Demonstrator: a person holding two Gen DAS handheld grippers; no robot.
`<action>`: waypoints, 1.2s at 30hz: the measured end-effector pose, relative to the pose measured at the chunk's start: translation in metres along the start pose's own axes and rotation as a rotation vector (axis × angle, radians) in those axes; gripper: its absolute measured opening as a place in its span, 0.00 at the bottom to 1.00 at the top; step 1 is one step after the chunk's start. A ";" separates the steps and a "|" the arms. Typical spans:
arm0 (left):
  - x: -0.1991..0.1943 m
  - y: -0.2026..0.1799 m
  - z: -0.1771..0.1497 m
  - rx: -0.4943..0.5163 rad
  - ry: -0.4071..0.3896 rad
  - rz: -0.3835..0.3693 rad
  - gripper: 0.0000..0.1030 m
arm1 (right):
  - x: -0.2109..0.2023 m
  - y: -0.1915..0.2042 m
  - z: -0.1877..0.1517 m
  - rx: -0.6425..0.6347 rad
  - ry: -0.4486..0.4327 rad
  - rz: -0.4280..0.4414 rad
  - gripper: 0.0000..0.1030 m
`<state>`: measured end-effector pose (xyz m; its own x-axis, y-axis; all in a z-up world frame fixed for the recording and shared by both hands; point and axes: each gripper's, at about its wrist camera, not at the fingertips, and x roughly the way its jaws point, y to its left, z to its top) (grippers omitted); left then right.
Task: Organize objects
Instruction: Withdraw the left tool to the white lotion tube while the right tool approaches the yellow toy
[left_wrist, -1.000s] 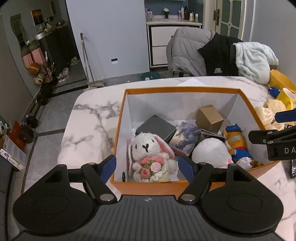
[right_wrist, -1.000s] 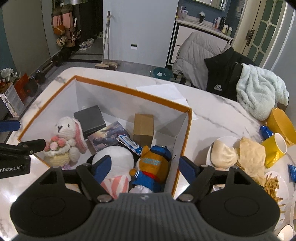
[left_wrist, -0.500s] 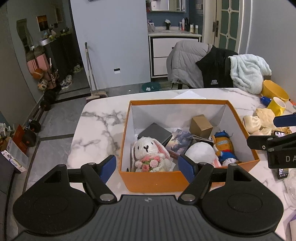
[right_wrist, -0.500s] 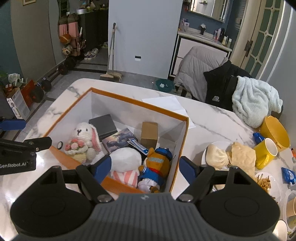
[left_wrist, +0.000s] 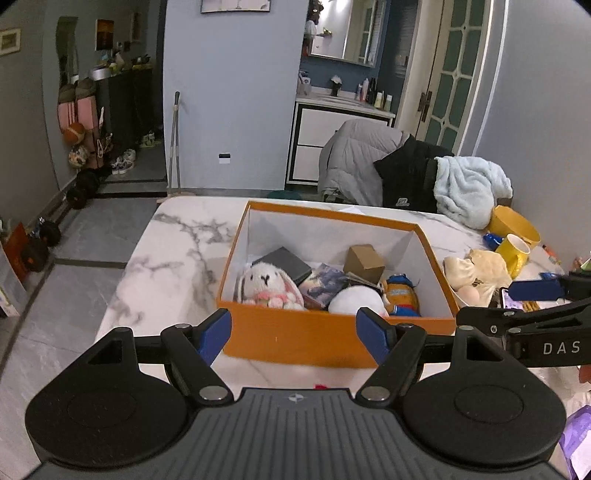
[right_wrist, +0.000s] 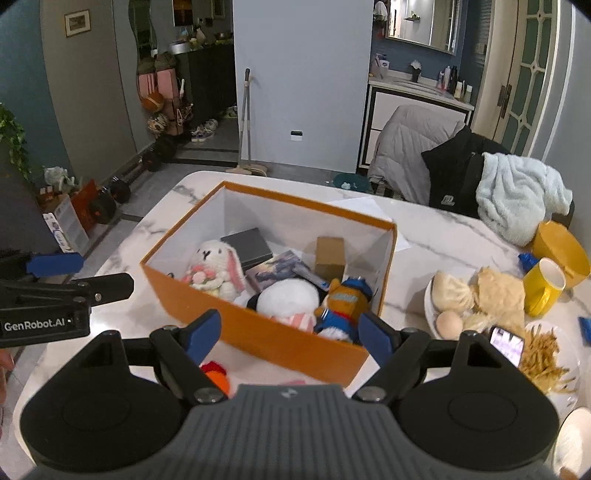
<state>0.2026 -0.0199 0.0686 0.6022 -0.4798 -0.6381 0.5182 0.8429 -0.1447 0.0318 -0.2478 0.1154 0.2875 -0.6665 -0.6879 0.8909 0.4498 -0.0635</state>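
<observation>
An orange box (left_wrist: 295, 343) stands on the marble table (left_wrist: 173, 266). Inside lie a white bunny (left_wrist: 266, 284), a dark box (left_wrist: 288, 262), a book (left_wrist: 325, 286), a small brown carton (left_wrist: 364, 262), a white plush (left_wrist: 352, 301) and a blue-orange plush (left_wrist: 400, 293). My left gripper (left_wrist: 293, 328) hangs open before the box's front wall, holding nothing. My right gripper (right_wrist: 290, 332) hovers over the box's (right_wrist: 266, 339) near right corner; its jaws are opening with nothing between them. A red-orange thing (right_wrist: 214, 371) lies on the table just under it.
Right of the box sit a plate of buns and an egg (right_wrist: 454, 295), a yellow mug (right_wrist: 545, 286), a yellow bowl (right_wrist: 561, 247), a phone (right_wrist: 508, 341) and fries (right_wrist: 546, 360). A chair draped with coats (right_wrist: 461, 173) stands behind. The table's left edge drops to the floor.
Both grippers have drawn back and risen from the box, which now looks smaller and farther off. The red-orange thing has come into the right wrist view.
</observation>
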 end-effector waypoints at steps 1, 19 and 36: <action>0.000 0.002 -0.005 -0.006 0.005 -0.001 0.85 | 0.000 0.000 -0.006 0.005 0.000 0.004 0.80; 0.019 0.022 -0.090 -0.041 0.112 -0.024 0.86 | 0.014 -0.002 -0.110 0.092 0.039 0.055 0.84; 0.078 0.014 -0.148 -0.055 0.171 -0.056 0.86 | 0.072 0.006 -0.193 0.016 0.102 0.088 0.84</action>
<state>0.1674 -0.0095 -0.0954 0.4586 -0.4822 -0.7464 0.5116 0.8301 -0.2219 -0.0102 -0.1787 -0.0741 0.3280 -0.5607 -0.7603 0.8697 0.4934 0.0113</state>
